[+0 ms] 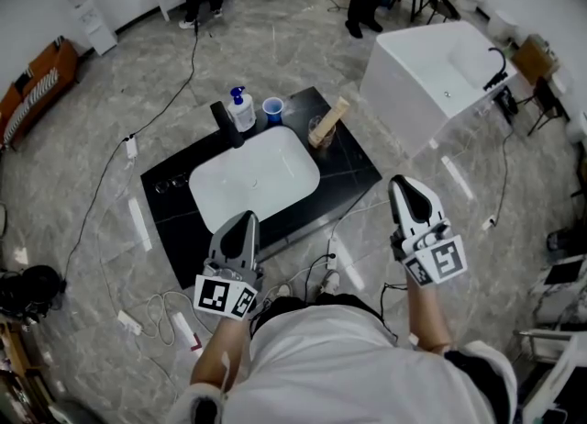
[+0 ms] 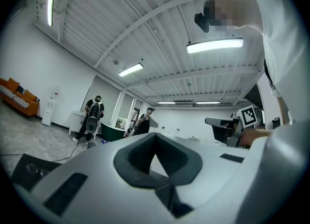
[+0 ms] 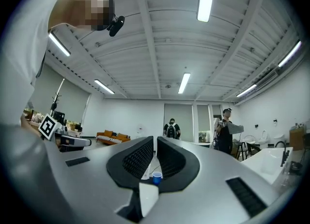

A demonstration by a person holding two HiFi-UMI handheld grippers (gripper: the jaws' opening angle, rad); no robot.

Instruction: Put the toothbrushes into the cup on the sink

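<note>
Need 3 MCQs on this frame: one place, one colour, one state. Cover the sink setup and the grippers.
1. Where is the small blue plastic cup?
A) on the black counter, behind the basin
B) inside the basin
C) on the floor

2. What colour is the sink basin?
A) black
B) white
C) blue

3. The right gripper has its fingers:
A) wide open
B) shut on a toothbrush
C) shut, empty

Key:
1 A: it stands beside the clear pump bottle.
2 B: white against the dark counter.
3 C: the right gripper view shows the fingers together, gripping nothing.
</note>
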